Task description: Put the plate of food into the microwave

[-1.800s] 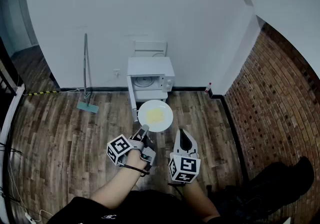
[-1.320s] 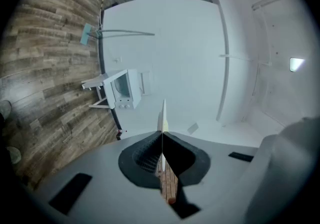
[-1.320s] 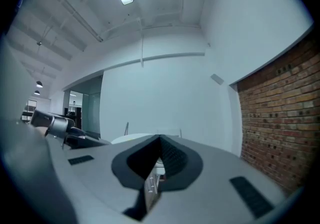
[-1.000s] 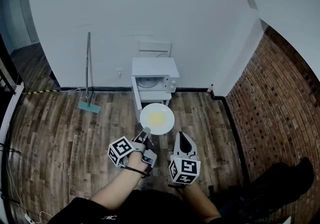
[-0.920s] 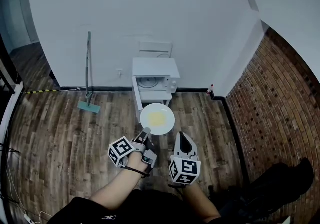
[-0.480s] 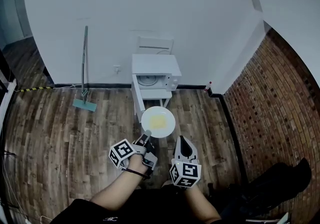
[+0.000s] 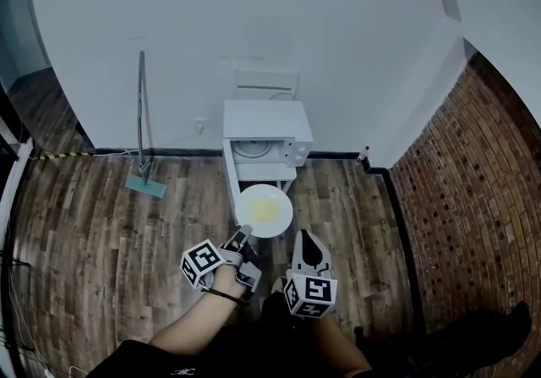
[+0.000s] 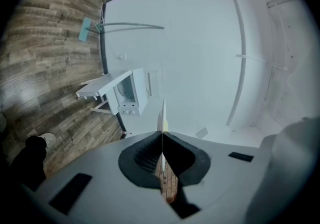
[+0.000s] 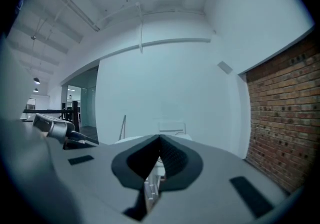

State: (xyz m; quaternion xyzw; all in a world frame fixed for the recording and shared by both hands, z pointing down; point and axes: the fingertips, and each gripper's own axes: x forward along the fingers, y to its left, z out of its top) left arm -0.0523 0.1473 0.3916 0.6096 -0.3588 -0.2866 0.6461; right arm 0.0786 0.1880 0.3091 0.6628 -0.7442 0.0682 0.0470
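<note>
Wooden floorboards [image 7: 101, 216] run up to a white wall, where the microwave [image 7: 267, 133] sits on a small white worktop [image 7: 265, 173] with its door [image 7: 228, 172] swung open to the left. A mop [image 7: 141, 135] leans nearby.

Over the last couple of seconds the person has edged a little nearer, so the microwave looms slightly larger. The plate [image 7: 280, 199], with its yellow food [image 7: 263, 211], still hangs in the air just short of the open cavity and not yet inside. The left gripper [image 7: 244, 235] keeps its jaws pinched tight on the plate's near rim, and its own view shows the plate edge-on between them. The right gripper [image 7: 306, 241] rides alongside with its jaws together on nothing.

By my reckoning the approach is nearly finished. What remains is lifting the plate to the cavity and sliding it in level.
</note>
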